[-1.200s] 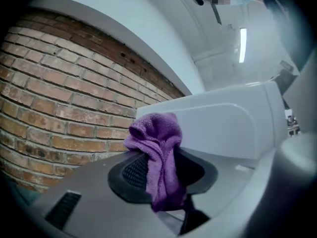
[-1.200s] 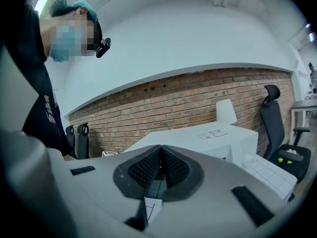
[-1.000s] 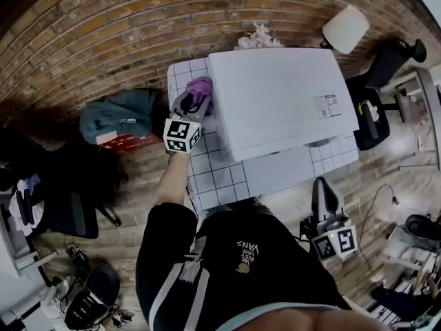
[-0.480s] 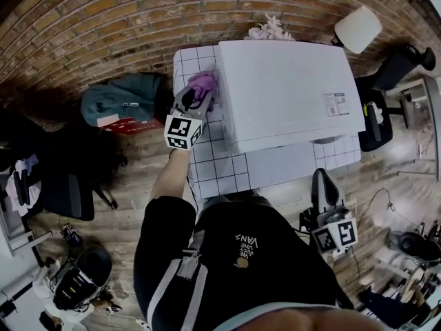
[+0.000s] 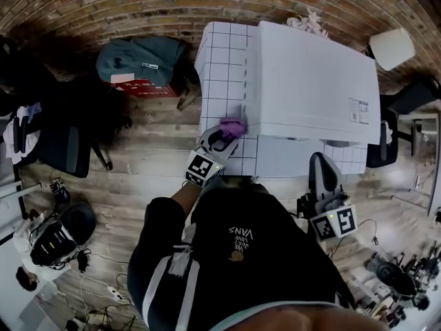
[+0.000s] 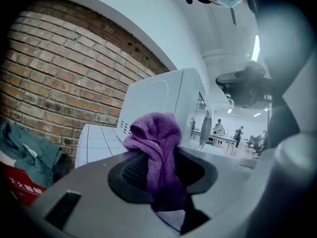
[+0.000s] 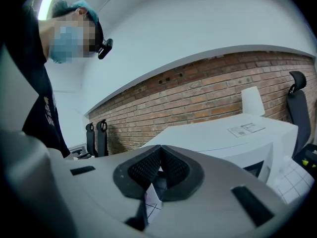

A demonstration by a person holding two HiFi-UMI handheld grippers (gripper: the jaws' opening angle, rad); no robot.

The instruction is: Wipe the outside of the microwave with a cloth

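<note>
You're clamping the purple cloth (image 6: 157, 143) in the L claw (image 5: 222, 138), jaws closed on it. The cloth is bunching just past the tips, right beside the microwave (image 5: 310, 81) side wall by its front corner, so prob mid-wipe on that side. R claw (image 5: 325, 179) is hanging shut w/ nothing in it, microwave ahead-right of it; next move is prob calling for a firm press + drag along the panel.

Fuzzy cloth (image 6: 156, 138); smooth matt microwave (image 5: 310, 81); rough brick wall (image 5: 138, 5)
</note>
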